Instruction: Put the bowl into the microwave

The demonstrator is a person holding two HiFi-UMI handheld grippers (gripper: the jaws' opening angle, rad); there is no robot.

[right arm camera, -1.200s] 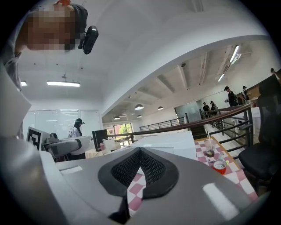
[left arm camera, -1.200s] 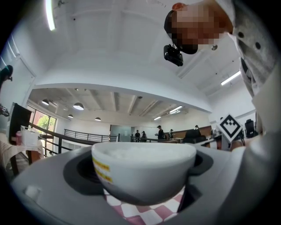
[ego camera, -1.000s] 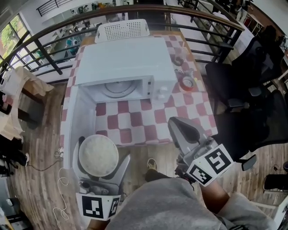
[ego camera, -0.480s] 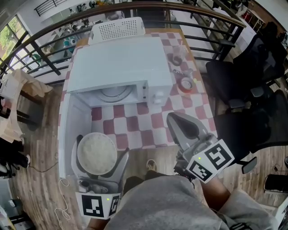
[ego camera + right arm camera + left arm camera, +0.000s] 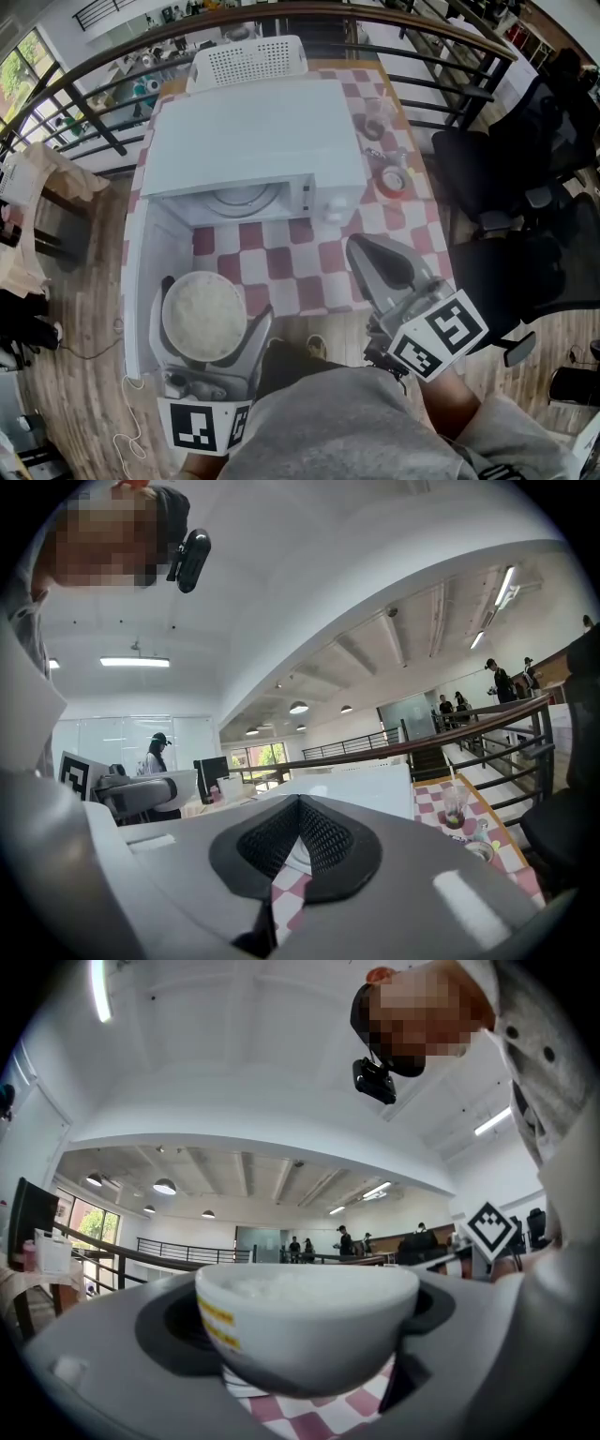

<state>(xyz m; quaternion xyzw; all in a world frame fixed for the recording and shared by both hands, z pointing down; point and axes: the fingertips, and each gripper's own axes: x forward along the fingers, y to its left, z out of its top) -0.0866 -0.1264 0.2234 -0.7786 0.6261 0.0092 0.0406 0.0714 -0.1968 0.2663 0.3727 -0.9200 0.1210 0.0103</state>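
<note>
A white bowl (image 5: 204,316) with white filling sits between the jaws of my left gripper (image 5: 210,309), which is shut on it at the lower left, off the table's near edge. In the left gripper view the bowl (image 5: 305,1321) fills the space between the grey jaws. The white microwave (image 5: 253,131) stands on the checked table (image 5: 300,267). Its door (image 5: 148,272) hangs open to the left, and the glass turntable (image 5: 239,197) shows inside. My right gripper (image 5: 380,267) is held over the table's near right edge, shut with nothing in it (image 5: 298,817).
A white perforated basket (image 5: 248,58) stands behind the microwave. A clear cup (image 5: 375,117), a small bottle and a red tape roll (image 5: 392,181) are to the microwave's right. Black chairs (image 5: 506,169) stand at the right, and a dark railing (image 5: 412,37) runs behind the table.
The head view has shifted a little, so the table sits slightly lower in view. The bowl stays in my left gripper by the open door. The right gripper has barely moved.
</note>
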